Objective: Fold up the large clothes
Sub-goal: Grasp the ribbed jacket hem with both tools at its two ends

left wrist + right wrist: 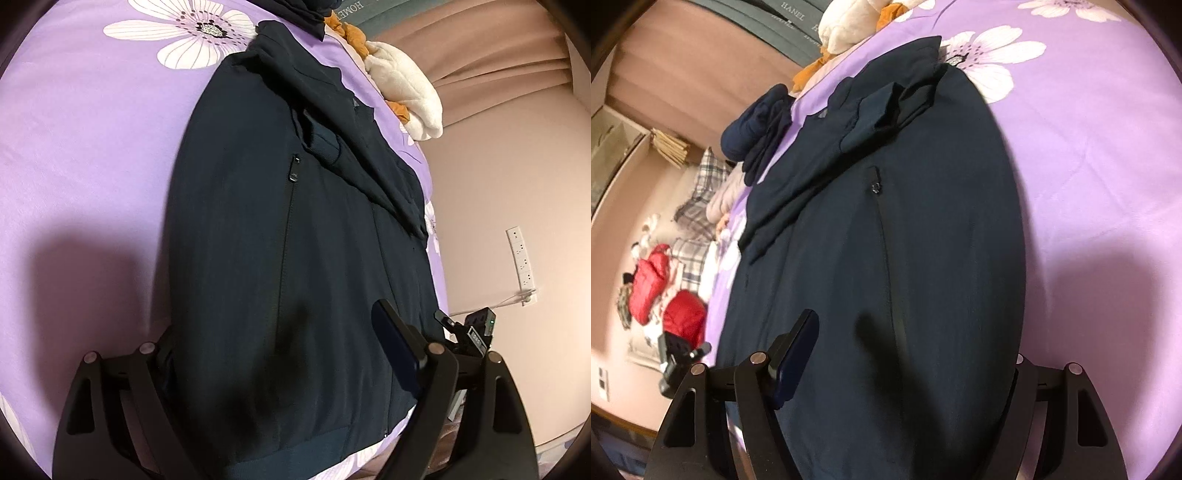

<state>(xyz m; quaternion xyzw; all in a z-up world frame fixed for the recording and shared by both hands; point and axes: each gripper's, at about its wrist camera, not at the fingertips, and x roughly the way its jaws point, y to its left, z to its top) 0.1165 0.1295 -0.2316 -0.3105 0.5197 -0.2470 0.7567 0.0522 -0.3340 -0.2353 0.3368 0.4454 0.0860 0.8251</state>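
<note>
Dark jacket (295,240) hem between spread fingers of left gripper (280,354) and right gripper (908,347), ungrasped, on purple bedspread (92,155).

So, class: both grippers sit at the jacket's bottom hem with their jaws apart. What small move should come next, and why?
Probably close both grippers on the hem. The dark jacket lies flat on the purple bedsheet with its sleeve already folded in. The left gripper and right gripper straddle the fabric with jaws wide open, so gripping comes before lifting the hem toward the collar.

Left gripper (280,354) and right gripper (908,350) both hover low, fingers spread wide (nothing gripped).
</note>
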